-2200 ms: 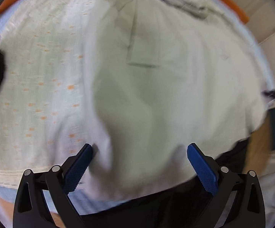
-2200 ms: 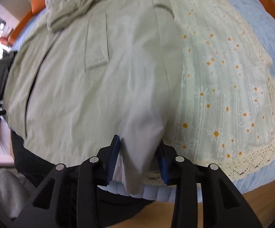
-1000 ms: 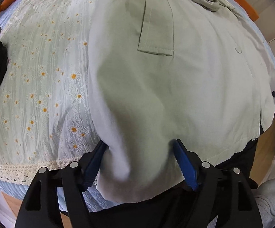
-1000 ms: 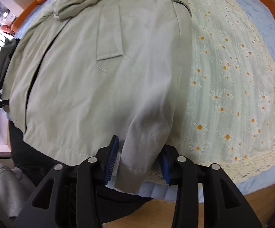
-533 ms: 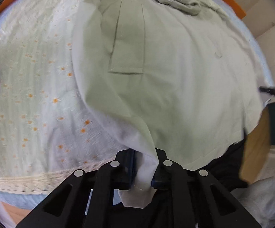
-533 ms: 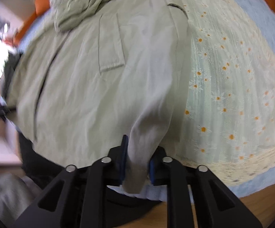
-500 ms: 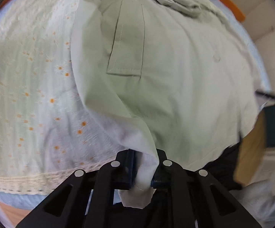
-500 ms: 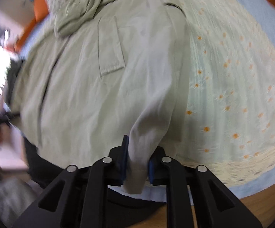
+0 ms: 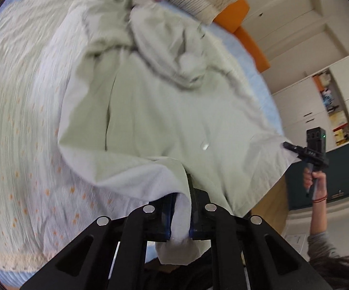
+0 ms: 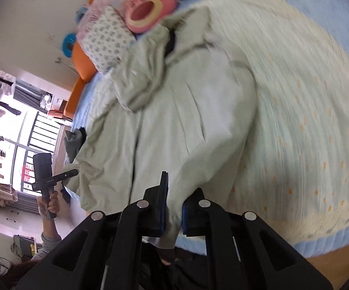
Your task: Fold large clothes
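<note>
A large pale green coat [image 9: 164, 111] lies spread on the bed, its upper part bunched near the pillows. It also shows in the right wrist view [image 10: 181, 120]. My left gripper [image 9: 180, 215] is shut on one bottom corner of the coat and lifts it. My right gripper [image 10: 173, 213] is shut on the other bottom corner, also raised. Each gripper shows in the other's view, the right one [image 9: 295, 148] and the left one [image 10: 67, 175], holding the hem up.
A daisy-print bedspread [image 9: 17, 120] covers the bed, over a light blue sheet [image 10: 343, 239]. Pillows and a pink ring cushion [image 10: 148, 9] lie at the head by an orange headboard [image 9: 242, 19]. White cupboards [image 9: 319, 84] stand to one side, a window [image 10: 17, 133] to the other.
Both grippers have closed on the coat's bottom corners and lifted them, moving up and forward toward the pillows. The hem now hangs raised off the bed.
</note>
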`<state>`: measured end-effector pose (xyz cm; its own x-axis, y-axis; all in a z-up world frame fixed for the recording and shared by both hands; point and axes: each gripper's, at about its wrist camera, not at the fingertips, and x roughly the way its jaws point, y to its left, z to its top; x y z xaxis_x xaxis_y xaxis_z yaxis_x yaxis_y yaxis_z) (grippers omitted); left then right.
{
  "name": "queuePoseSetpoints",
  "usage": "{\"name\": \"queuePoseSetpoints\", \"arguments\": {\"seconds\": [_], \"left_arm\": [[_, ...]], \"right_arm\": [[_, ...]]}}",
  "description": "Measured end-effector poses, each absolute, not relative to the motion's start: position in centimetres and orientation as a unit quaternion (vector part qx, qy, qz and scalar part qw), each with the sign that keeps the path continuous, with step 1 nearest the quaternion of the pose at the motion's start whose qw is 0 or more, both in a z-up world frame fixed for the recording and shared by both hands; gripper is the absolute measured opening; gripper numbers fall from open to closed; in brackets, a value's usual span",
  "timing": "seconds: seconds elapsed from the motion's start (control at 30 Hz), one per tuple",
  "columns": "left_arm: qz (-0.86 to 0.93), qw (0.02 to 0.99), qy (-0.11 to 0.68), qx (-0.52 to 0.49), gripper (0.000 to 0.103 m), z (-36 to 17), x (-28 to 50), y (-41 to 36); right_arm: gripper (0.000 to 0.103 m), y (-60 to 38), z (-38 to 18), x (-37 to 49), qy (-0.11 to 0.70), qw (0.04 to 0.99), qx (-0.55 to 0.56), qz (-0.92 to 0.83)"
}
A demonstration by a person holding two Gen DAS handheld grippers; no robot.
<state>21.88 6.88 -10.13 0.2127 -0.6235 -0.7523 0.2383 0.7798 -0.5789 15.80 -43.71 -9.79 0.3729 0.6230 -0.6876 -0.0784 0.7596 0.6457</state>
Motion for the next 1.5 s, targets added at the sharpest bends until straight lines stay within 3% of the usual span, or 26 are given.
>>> {"name": "queuePoseSetpoints", "arguments": {"seconds": [0.27,0.53,0.73,0.97,1.23,1.5], "left_arm": [[-0.284,0.787,0.513,-0.191,0.014,-5.2,26.7,8.8],[-0.244,0.816,0.48,-0.21,0.014,-1.2,36.8,11.3],[-0.174,0.842,0.457,-0.229,0.014,-1.2,46.2,14.2],[-0.134,0.858,0.455,-0.197,0.014,-4.1,54.8,13.3],[-0.099,0.84,0.467,-0.259,0.014,-11.0,59.3,15.7],[-0.076,0.834,0.467,-0.285,0.015,-19.7,61.0,17.0]], "right_arm": [[0.01,-42.0,-5.8,23.8,0.483,0.796,0.273,0.24],[0.009,-41.4,-1.0,36.8,0.452,0.813,0.289,0.225],[0.009,-42.5,0.6,46.2,0.442,0.83,0.295,0.171],[0.009,-44.1,-5.4,55.8,0.458,0.817,0.334,0.11],[0.009,-44.7,-13.4,61.2,0.474,0.801,0.359,0.066],[0.007,-41.1,-19.5,63.9,0.491,0.833,0.257,0.005]]}}
